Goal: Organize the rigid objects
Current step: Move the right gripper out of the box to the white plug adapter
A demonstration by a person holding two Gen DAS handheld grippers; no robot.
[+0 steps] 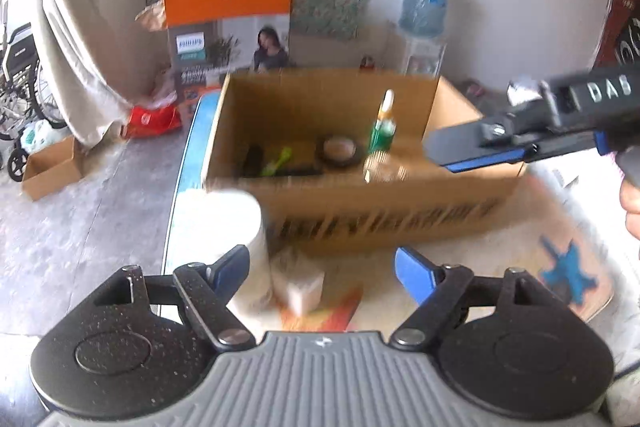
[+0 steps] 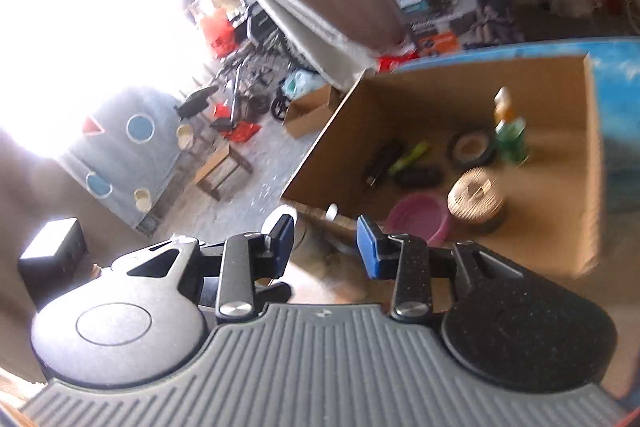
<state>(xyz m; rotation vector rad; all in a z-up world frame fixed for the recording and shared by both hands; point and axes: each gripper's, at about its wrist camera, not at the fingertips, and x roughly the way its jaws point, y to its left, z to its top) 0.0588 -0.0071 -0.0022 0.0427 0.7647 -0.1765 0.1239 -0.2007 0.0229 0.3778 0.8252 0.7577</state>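
Note:
An open cardboard box point(image 1: 360, 211) stands on the table and also shows in the right wrist view point(image 2: 344, 131). Inside are a green bottle point(image 1: 382, 131), a tape roll point(image 1: 339, 149), a yellow-green tool point(image 1: 276, 161) and dark items; the right wrist view adds a pink bowl point(image 2: 418, 217) and a round lidded jar point(image 2: 474, 197). My left gripper point(image 1: 322, 267) is open over a white cup point(image 1: 236, 235) and a small white block point(image 1: 298, 283) in front of the box. My right gripper point(image 2: 326, 241) is open and empty, above the box's near edge; it shows in the left wrist view point(image 1: 472, 151).
A blue-rimmed table point(image 1: 192, 147) carries the box. An orange Philips carton point(image 1: 228, 19) and a water bottle point(image 1: 426, 3) stand behind. A small cardboard box point(image 1: 50, 167) and a wheelchair point(image 1: 20, 83) are on the floor at left.

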